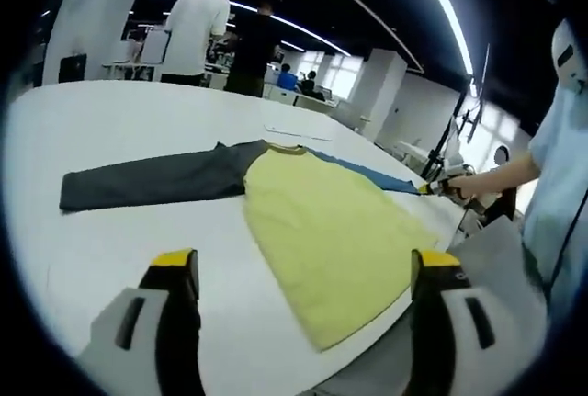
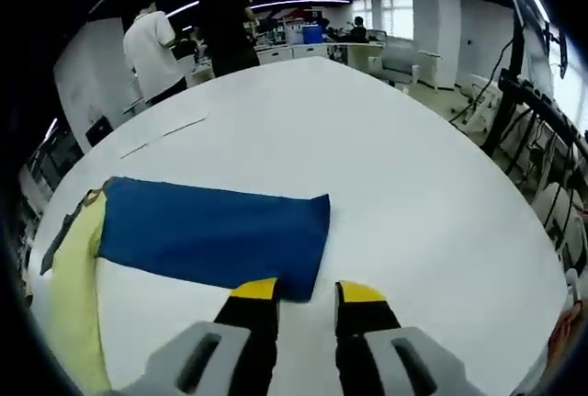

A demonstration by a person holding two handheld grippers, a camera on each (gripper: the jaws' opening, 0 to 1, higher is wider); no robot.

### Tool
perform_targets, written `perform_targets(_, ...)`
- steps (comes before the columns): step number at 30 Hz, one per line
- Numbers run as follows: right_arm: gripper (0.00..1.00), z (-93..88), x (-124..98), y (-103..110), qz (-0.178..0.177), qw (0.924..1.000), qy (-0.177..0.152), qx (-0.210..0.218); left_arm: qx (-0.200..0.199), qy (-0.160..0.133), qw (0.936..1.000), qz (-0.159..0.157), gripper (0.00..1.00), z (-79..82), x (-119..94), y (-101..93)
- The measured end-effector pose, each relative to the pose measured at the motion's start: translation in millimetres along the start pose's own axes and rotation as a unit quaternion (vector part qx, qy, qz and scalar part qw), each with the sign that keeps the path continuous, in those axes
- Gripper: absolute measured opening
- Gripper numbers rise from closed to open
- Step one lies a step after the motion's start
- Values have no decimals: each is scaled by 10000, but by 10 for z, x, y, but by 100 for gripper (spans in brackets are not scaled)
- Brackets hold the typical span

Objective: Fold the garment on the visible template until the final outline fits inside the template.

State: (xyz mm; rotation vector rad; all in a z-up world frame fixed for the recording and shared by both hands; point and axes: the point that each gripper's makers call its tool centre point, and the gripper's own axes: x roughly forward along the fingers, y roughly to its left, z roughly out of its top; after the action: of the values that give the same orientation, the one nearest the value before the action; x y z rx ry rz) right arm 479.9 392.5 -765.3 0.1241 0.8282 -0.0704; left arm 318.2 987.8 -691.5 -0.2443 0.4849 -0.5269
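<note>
On the white desk (image 1: pixel 110 130) a long-sleeved shirt (image 1: pixel 331 231) lay spread flat, its yellow body reaching toward the near edge and its collar pointing away. Its grey sleeve (image 1: pixel 147 180) stretched straight out to one side, and its blue sleeve (image 1: pixel 377 175) ran out the other way toward the desk's far edge.

From the left gripper view, the left claw (image 1: pixel 303 272) hung above the near part of the desk with its two yellow-tipped jaws spread wide, nothing between them; the yellow hem of the shirt lay between and just beyond the tips. At the end of the blue sleeve the right claw (image 1: pixel 439 186) showed small, held in a person's hand (image 1: pixel 470 185); from that far off I could not tell how its jaws stood.

From the right gripper view, the right claw (image 2: pixel 308 290) had its jaws set at a narrow gap, with bare desk (image 2: pixel 413 185) showing between them. The tip of one jaw sat right at the cuff corner of the blue sleeve (image 2: pixel 216 231), but the sleeve lay flat and was not pinched. The yellow body (image 2: pixel 73 295) lay beyond the sleeve's other end.

Behind the desk, two people (image 1: pixel 220 38) stood with their backs turned.
</note>
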Motion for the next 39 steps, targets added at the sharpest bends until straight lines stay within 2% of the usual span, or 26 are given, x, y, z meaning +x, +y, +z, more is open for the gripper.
perform_targets(6, 3, 38, 79, 36, -4, 9998, 65, -182, 30, 102, 9999, -43, 93, -34, 16, -4)
perform_targets(13, 0, 141, 105, -6, -84, 9997, 20, -244, -17, 155, 9999, -40, 92, -91, 13, -3)
perform_targets(18, 0, 425, 50, -39, -209, 9988, -396, -187, -75, 131, 9999, -16, 91, -113, 6, 6)
perform_targets(21, 0, 745, -45, 9, -297, 9950, -873, -371, -94, 83, 9999, 1, 91, -102, -1, 4)
perform_targets(23, 0, 923, -91, 93, -216, 9927, -1124, -382, -102, 72, 9999, 3, 91, -102, -5, 12)
perform_targets(25, 0, 1096, -163, 265, -81, 9901, -1299, -524, -104, 52, 9999, 2, 91, -103, -9, 12)
perform_targets(28, 0, 1340, -213, 649, 362, 9841, -1540, -803, -126, -1, 9999, -6, 91, -94, -4, -3)
perform_targets(30, 0, 1439, -233, 920, 667, 9795, -1629, -977, -118, -27, 9999, -26, 91, -85, -1, -16)
perform_targets(34, 0, 1559, -262, 1444, 1248, 9687, -1758, -1228, -106, -57, 9999, -56, 91, -73, 0, -25)
perform_targets(39, 0, 1587, -273, 2102, 1956, 9536, -1747, -1477, -100, -118, 9999, -55, 91, -51, -30, -16)
